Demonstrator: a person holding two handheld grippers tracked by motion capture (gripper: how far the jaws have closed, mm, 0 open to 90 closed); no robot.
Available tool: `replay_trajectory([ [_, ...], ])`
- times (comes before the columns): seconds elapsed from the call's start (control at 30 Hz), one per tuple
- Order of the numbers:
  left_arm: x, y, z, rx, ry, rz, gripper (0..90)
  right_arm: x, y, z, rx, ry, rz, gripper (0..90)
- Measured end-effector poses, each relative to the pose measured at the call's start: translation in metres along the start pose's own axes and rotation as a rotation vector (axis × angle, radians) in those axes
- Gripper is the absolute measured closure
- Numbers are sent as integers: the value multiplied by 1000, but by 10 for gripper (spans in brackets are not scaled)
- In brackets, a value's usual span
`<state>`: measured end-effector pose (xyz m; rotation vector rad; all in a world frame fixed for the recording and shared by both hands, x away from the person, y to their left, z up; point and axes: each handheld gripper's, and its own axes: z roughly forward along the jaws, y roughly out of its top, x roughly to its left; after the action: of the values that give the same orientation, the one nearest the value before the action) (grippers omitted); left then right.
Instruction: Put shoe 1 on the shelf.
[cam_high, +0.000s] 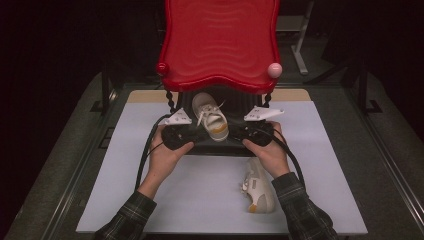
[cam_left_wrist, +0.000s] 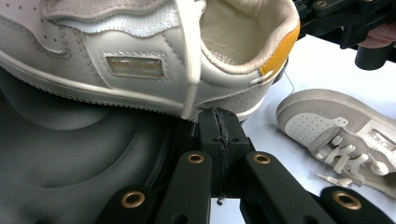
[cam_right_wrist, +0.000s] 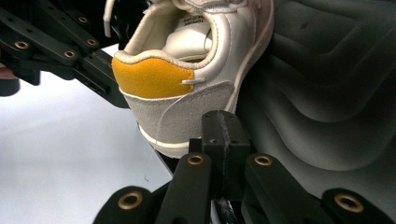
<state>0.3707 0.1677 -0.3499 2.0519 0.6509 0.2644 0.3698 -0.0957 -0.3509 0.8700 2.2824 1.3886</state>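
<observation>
We note one shoe (cam_high: 211, 117) at frame centre on the dark lower shelf (cam_left_wrist: 70, 154) beneath the red chair (cam_high: 219, 42). The left gripper (cam_high: 200, 132) and right gripper (cam_high: 235, 132) flank its heel, both with jaws pressed together, gripping nothing visible. The second shoe (cam_high: 259, 187) lies lower right on the table (cam_high: 310, 150); we judge the job about half finished.

No text can be made out with certainty. The sneaker (cam_left_wrist: 140, 51) carries a small rectangular plate (cam_left_wrist: 134, 66) on its side (faint embossed letters, too blurred to read). Inside the shoe, a printed tongue label (cam_right_wrist: 195, 22) shows a few lines of dark type, likewise too small to decipher.
</observation>
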Motion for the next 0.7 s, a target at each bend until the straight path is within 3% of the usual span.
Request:
replay_trajectory([
  [0.47,9,1,-12,-19,104,-3,900,17,0,12,26,59,-29,899],
  [0.7,13,1,-17,-35,181,-32,900,23,6,23,14,77,-39,900],
])
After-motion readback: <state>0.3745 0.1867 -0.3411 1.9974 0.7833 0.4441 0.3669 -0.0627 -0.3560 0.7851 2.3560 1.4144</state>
